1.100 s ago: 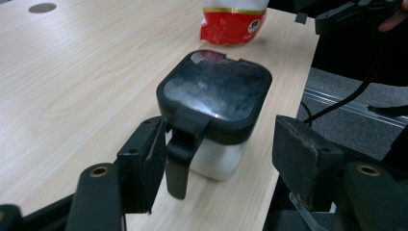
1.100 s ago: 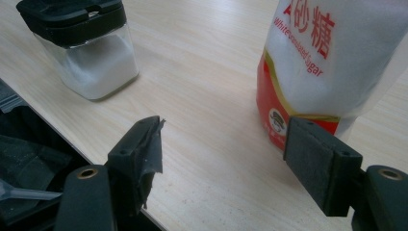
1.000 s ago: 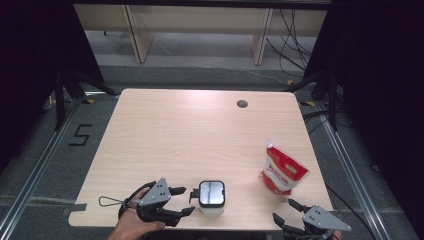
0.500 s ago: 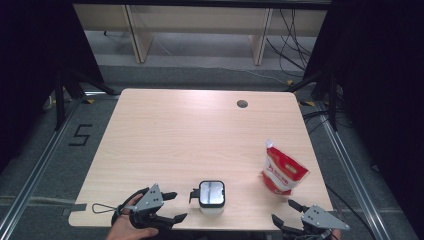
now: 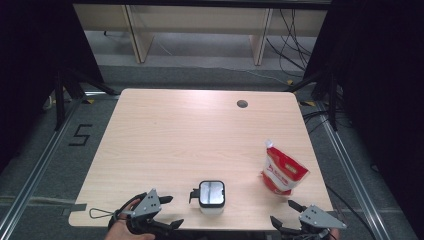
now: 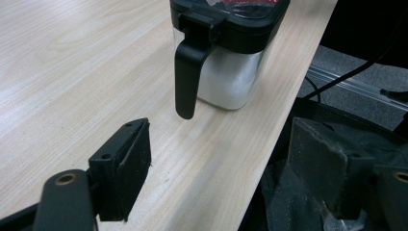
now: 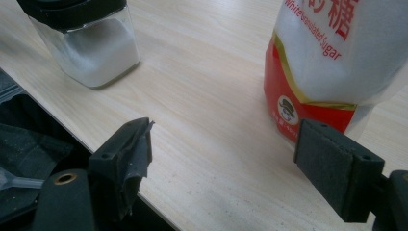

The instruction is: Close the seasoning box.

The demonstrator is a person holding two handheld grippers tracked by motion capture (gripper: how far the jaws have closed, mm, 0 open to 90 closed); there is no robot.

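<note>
The counter (image 5: 175,145) carries a red and white sugar bag (image 5: 282,172) standing upright near its right edge, top leaning slightly toward the far left, just ahead of the right claw (image 5: 288,214), which is spread wide and holds nothing. The jar (image 5: 211,196) stands upright at the near edge with its black handle (image 5: 193,195) pointing left toward the left claw (image 5: 169,212), also spread wide and apart from it.
</note>
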